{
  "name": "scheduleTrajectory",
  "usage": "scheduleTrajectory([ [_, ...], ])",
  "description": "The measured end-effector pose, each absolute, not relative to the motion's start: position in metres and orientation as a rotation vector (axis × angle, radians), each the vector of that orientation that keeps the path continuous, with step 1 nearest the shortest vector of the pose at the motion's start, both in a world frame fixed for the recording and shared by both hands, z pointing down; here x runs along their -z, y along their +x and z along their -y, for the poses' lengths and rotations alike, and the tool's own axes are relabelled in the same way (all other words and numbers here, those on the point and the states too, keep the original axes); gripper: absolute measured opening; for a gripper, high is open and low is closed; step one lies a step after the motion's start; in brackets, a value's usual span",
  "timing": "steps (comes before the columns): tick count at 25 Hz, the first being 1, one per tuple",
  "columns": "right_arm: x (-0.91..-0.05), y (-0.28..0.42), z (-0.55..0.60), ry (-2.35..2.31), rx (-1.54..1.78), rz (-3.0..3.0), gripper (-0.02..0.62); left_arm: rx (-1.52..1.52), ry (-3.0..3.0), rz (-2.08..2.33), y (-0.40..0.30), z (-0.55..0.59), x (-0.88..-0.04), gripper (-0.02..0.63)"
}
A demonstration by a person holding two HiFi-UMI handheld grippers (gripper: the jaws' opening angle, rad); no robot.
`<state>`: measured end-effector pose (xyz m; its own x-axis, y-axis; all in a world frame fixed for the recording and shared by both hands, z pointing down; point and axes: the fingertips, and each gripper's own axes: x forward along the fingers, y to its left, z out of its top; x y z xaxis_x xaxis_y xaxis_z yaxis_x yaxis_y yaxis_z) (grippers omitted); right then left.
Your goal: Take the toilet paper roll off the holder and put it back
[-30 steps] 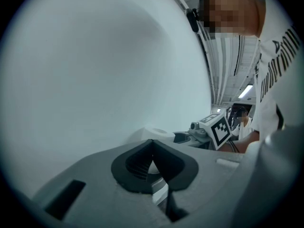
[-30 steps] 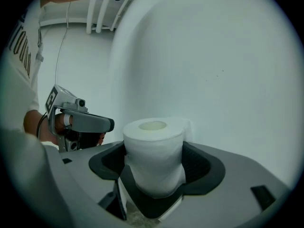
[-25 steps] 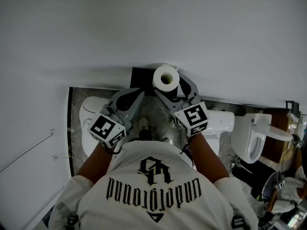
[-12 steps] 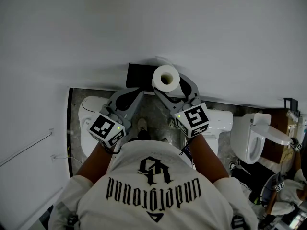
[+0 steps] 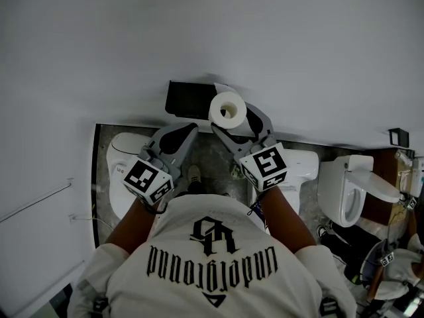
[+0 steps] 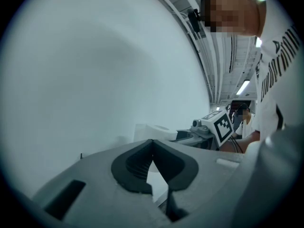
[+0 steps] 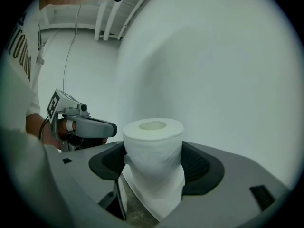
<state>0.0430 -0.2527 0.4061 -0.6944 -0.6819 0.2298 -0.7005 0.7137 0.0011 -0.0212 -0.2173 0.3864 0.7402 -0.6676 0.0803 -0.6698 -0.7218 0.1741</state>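
In the head view, the right gripper (image 5: 233, 119) is clamped on the toilet paper roll (image 5: 228, 109), which is held up against the white wall (image 5: 212, 32) just right of the black holder (image 5: 187, 98); whether roll and holder touch cannot be told. The left gripper (image 5: 187, 130) hovers beside it, lower and to the left, above a white toilet (image 5: 121, 152). In the left gripper view, the left gripper (image 6: 153, 145) has its jaws pressed together with nothing between them. In the right gripper view, the right gripper (image 7: 153, 167) squeezes the roll's (image 7: 153, 148) sides, core end up, a loose sheet hanging below.
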Motion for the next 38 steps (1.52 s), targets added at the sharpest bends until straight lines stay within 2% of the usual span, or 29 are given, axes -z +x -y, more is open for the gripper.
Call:
scheduleTrajectory([
  [38, -0.385, 0.157, 0.100, 1.061, -0.079, 2.754, 0.321, 0.023, 2.775, 1.201, 0.074, 0.056, -0.366, 0.012],
])
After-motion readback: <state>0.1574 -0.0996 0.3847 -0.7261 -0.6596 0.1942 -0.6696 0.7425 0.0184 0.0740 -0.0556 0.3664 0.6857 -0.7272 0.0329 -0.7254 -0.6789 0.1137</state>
